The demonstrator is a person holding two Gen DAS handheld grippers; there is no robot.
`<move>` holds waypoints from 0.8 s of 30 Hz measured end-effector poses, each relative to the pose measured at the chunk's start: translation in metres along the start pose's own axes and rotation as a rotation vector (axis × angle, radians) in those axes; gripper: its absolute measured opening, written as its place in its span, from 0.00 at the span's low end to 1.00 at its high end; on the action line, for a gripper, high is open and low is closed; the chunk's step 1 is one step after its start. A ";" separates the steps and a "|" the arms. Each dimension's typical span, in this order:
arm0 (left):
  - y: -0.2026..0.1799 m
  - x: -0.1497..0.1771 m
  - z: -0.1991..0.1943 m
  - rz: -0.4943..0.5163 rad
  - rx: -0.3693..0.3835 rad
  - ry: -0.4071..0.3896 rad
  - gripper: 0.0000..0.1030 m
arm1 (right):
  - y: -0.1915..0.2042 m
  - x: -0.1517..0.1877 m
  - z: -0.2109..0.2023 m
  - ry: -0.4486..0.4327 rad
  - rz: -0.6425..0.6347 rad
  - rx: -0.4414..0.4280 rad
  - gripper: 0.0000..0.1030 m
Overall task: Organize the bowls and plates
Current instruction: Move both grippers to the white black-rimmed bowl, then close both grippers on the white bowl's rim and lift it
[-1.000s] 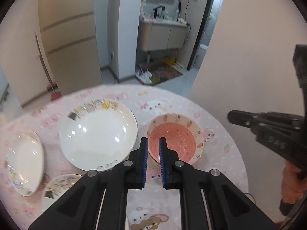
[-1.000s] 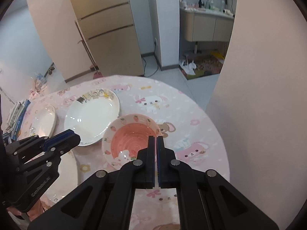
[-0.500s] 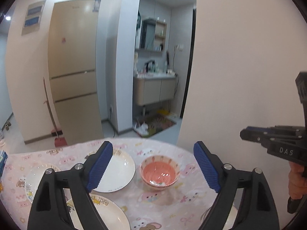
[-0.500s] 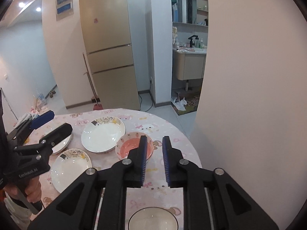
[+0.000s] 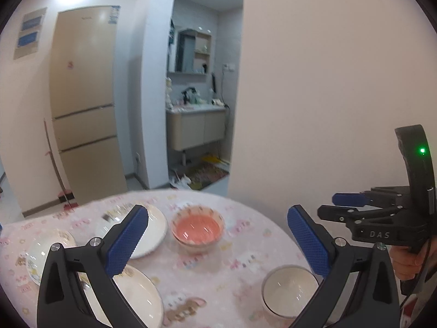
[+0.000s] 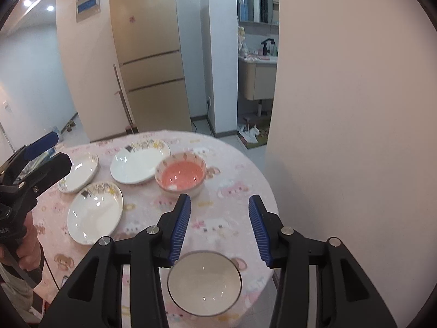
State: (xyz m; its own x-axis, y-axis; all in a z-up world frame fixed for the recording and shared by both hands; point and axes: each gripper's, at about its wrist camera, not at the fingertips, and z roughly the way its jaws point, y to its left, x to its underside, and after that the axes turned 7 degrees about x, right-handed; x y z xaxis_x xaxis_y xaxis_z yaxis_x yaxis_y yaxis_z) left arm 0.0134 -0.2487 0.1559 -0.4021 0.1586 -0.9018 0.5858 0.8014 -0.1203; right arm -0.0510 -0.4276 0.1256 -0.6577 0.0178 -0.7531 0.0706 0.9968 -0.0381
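Round table in pink cartoon cloth, fridge behind. 3 plates left, pink bowl centre, white bowl near front edge. Left gripper and right gripper both opening, empty. Plate prints blurred. Wall tight on right.

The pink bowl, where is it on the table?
In the right wrist view the pink bowl sits on the far part of the table, just right of the biggest white plate and beyond the white bowl.
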 end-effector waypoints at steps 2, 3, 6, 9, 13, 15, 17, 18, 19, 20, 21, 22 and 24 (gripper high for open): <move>-0.008 0.012 0.007 0.004 0.017 0.023 0.99 | -0.005 0.014 0.004 0.027 0.009 -0.004 0.42; -0.012 0.018 0.011 0.006 0.022 0.033 0.97 | -0.007 0.021 0.007 0.036 0.013 -0.002 0.42; -0.026 0.038 0.025 0.017 0.051 0.082 0.95 | -0.015 0.036 0.013 0.056 0.026 0.003 0.42; -0.035 0.053 0.040 0.012 0.069 0.135 0.94 | -0.022 0.047 0.021 0.086 0.046 -0.005 0.42; -0.041 0.070 0.060 -0.008 0.089 0.222 0.90 | -0.029 0.064 0.033 0.122 0.057 -0.008 0.42; -0.043 0.079 0.074 -0.014 0.089 0.289 0.90 | -0.034 0.075 0.045 0.161 0.081 -0.016 0.42; -0.042 0.087 0.088 -0.026 0.101 0.369 0.87 | -0.039 0.086 0.058 0.214 0.109 -0.043 0.41; -0.041 0.094 0.095 -0.044 0.115 0.397 0.83 | -0.040 0.090 0.063 0.238 0.124 -0.055 0.39; -0.039 0.100 0.103 -0.069 0.126 0.438 0.82 | -0.043 0.095 0.070 0.263 0.139 -0.067 0.38; -0.037 0.104 0.109 -0.085 0.133 0.464 0.82 | -0.045 0.099 0.074 0.278 0.147 -0.075 0.38; -0.035 0.107 0.112 -0.094 0.138 0.478 0.81 | -0.045 0.101 0.077 0.287 0.146 -0.081 0.37; -0.034 0.112 0.118 -0.104 0.139 0.496 0.77 | -0.045 0.104 0.078 0.293 0.141 -0.082 0.37; -0.031 0.119 0.126 -0.115 0.137 0.521 0.75 | -0.045 0.107 0.082 0.300 0.135 -0.079 0.37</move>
State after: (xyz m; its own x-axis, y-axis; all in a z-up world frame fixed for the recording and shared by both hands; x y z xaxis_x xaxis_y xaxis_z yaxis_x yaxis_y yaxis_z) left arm 0.0362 -0.3276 0.0001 -0.7434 0.3667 -0.5593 0.5899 0.7537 -0.2899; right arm -0.0633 -0.4767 -0.0069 -0.8387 0.1605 -0.5204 0.1212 0.9866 0.1090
